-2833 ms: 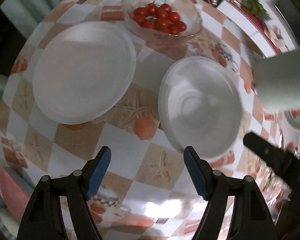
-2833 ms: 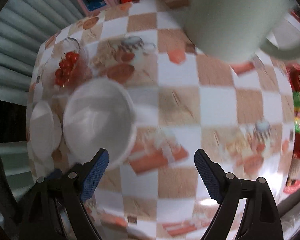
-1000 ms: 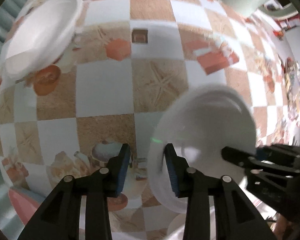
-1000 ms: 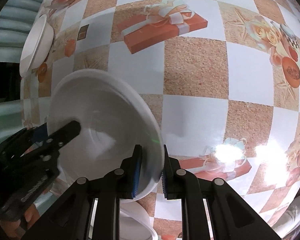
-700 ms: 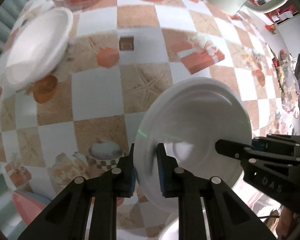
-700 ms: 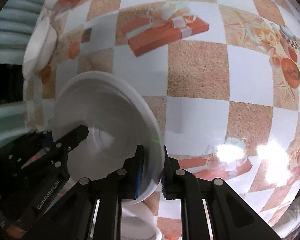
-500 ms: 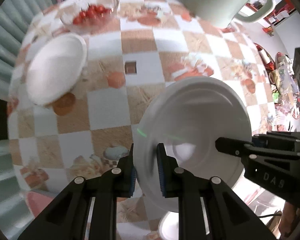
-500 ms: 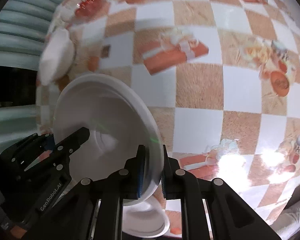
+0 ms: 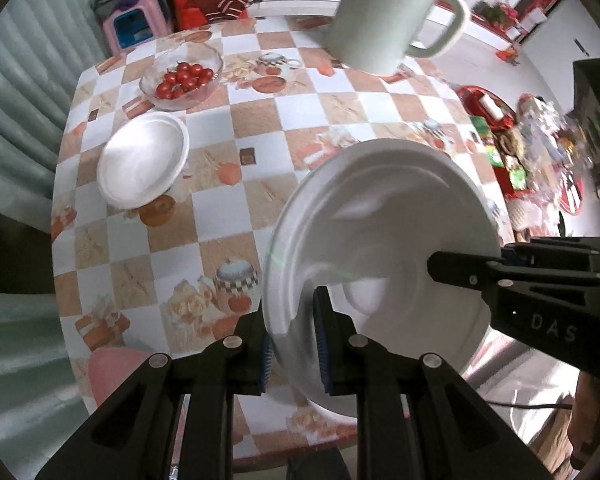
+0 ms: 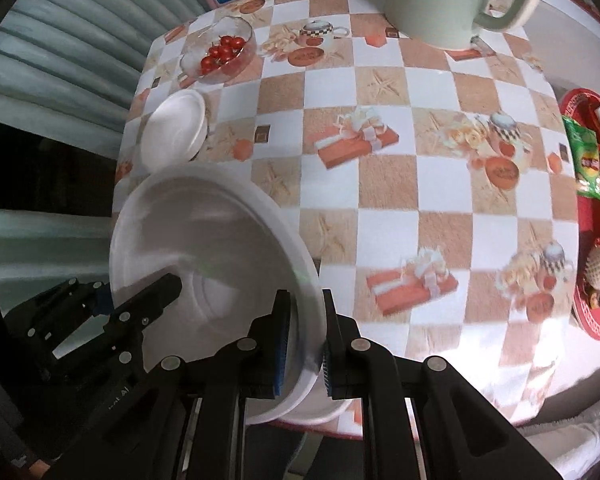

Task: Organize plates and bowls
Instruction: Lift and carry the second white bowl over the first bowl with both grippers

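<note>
Lifted clear of the table [image 9: 236,120] since a second ago, the plate [image 9: 380,240] is now carried well above the checked cloth, and more of the table is seen beneath it than before. It is held on two opposite edges. The left gripper [image 9: 294,340], whose jaws have just been closing, is pinched on the plate's near-left rim — one pad inside the dish, one behind it. The right gripper [image 10: 302,340] is pinched on the opposite rim in the same way, and its black fingers [image 9: 480,268] are seen reaching in from the right in the left wrist view. The plate is tilted, its hollow facing both cameras. A second plate [image 9: 144,164] lies on the cloth far beyond the left gripper, just before a glass bowl [image 9: 182,76] of tomatoes. A pale jug [image 9: 384,16] stands at the far edge.
</note>
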The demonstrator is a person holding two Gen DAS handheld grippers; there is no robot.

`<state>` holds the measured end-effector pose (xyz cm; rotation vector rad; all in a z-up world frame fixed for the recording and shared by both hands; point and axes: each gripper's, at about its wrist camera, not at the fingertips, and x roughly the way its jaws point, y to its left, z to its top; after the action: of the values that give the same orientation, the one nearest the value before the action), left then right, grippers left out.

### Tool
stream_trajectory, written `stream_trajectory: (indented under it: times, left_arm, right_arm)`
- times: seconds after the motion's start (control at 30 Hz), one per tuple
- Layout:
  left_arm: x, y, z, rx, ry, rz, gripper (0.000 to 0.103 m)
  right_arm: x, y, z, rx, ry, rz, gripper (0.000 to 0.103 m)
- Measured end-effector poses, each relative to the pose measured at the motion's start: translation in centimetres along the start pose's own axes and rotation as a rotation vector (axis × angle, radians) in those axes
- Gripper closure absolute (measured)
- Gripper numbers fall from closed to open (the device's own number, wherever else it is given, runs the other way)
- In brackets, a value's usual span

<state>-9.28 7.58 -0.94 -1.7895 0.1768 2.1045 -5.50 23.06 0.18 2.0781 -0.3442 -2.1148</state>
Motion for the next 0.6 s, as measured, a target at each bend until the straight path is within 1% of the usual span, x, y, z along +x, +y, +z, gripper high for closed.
stream_trajectory:
  times: [0.13, 0.2, 0.3, 0.4, 0.53, 0.6]
  left_arm:
    - [-0.4, -0.7, -2.2, 0.048, 0.03, -0.014, 0.083]
    - [-0.1, -1.0, -3.1, 0.052, 0.054, -0.021, 0.083]
    - [0.6, -1.6, -3.8, 0.045, 0.087, -0.043, 0.083]
    - [1.6, -2.3, -4.4, 0.078, 0.123, -0.058, 0.083]
    - [3.0, -3.2, -5.5, 0.13, 0.153, -0.031, 0.083]
    - [3.8, -3.5, -6.0, 0.132, 0.168, -0.031, 0.083]
  right_arm:
    - [-0.2, 0.2, -3.0, 0.03, 0.011, -0.002, 0.086]
    - [0.0, 0.1, -4.5, 0.055, 0.022, -0.003, 0.086]
    - [0.7, -0.4, -6.7, 0.11, 0.052, -0.011, 0.086]
    - [1.8, -1.5, -8.5, 0.169, 0.086, 0.008, 0.086]
    - [3.1, -2.2, -9.9, 0.22, 0.108, 0.014, 0.086]
    - [3.5, -2.4, -10.3, 0.227, 0.11, 0.006, 0.086]
